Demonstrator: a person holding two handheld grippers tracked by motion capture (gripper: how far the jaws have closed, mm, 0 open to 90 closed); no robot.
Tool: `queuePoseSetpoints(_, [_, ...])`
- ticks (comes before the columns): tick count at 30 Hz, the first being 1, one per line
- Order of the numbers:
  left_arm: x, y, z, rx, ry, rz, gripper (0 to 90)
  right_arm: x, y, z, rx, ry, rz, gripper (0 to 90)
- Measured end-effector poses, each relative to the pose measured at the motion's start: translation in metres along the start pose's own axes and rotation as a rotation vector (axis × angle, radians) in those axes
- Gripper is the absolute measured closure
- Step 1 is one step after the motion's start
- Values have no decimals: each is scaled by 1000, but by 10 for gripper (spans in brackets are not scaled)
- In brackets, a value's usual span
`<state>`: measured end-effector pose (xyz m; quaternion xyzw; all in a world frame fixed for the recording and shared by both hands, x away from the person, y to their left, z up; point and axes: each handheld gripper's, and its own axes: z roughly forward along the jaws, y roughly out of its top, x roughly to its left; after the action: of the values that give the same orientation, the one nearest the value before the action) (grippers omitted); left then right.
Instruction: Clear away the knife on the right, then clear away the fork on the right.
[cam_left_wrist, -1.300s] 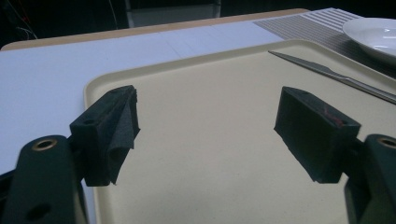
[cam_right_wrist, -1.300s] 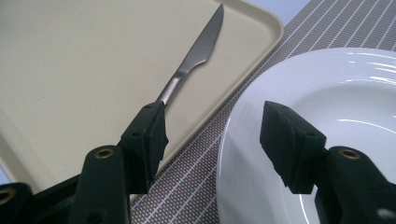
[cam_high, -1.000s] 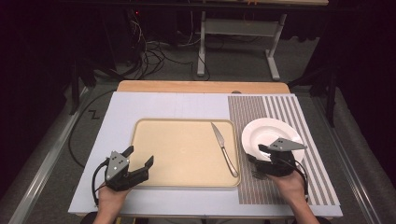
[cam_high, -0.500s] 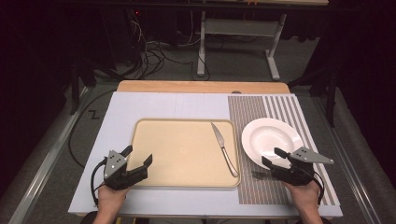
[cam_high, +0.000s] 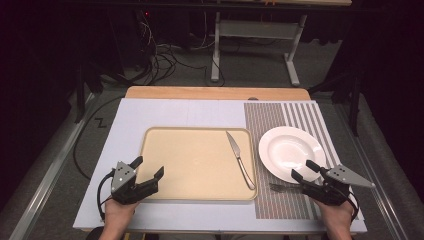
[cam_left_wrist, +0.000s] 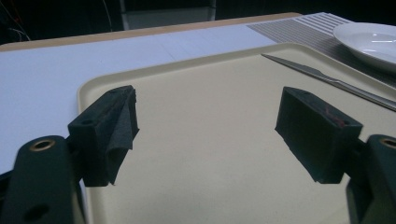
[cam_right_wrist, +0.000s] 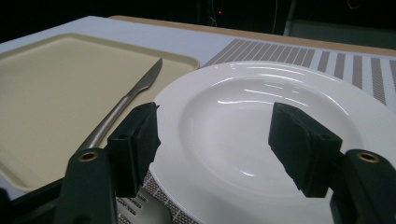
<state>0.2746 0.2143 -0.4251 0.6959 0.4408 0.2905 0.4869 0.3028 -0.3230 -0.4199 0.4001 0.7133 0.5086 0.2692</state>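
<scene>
- My right gripper (cam_high: 306, 174) sits at the near rim of the white plate (cam_high: 291, 150), its jaws spread with nothing between them. They have just been opening wider; the right gripper view shows both pads standing free above the plate's near edge.
- A fork (cam_high: 282, 188) lies on the striped placemat (cam_high: 280, 200), just left of the right gripper and near the plate's front edge. In the right gripper view its handle (cam_right_wrist: 142, 210) shows below the left pad. I judge this to be the piece being laid out, now released beside the plate.
- The plate rests on the placemat, right of the tan tray (cam_high: 195, 165), clear of it.
- A knife (cam_high: 239, 159) lies on the tray along its right side, tip pointing away from me. I judge it the next item to move, since it is the remaining cutlery off the placemat.
- My left gripper (cam_high: 148, 169) hangs over the tray's near left corner, jaws released and empty, parked clear of the work.
</scene>
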Motion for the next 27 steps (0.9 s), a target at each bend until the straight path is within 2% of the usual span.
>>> queuePoseSetpoints(4, [-1, 0, -3, -8, 8, 3, 218, -1, -2, -7, -13, -6, 21, 309])
queuePoseSetpoints(7, [4, 0, -5, -10, 15, -13, 218, -1, 2, -9, -15, -8, 37, 337])
queuePoseSetpoints(10, [5, 0, -4, -10, 13, -12, 218, -3, 4, -7, 41, -12, 40, 363])
queuePoseSetpoints(14, [1, 2, 0, -2, 7, 28, 218, -2, 9, -9, 107, -29, 8, 391])
queuePoseSetpoints(18, [-4, 3, 5, 17, -19, 50, 217, 0, 11, -15, 164, -37, -16, 424])
queuePoseSetpoints(20, [-4, 3, 5, 16, -23, 48, 217, -1, 15, -18, 179, -35, 0, 423])
queuePoseSetpoints(23, [-2, 2, 5, 18, -23, 44, 216, 2, 21, -18, 228, -58, -31, 430])
queuePoseSetpoints(27, [-3, 3, 4, 16, -22, 47, 216, 3, 23, -11, 301, -54, -38, 439])
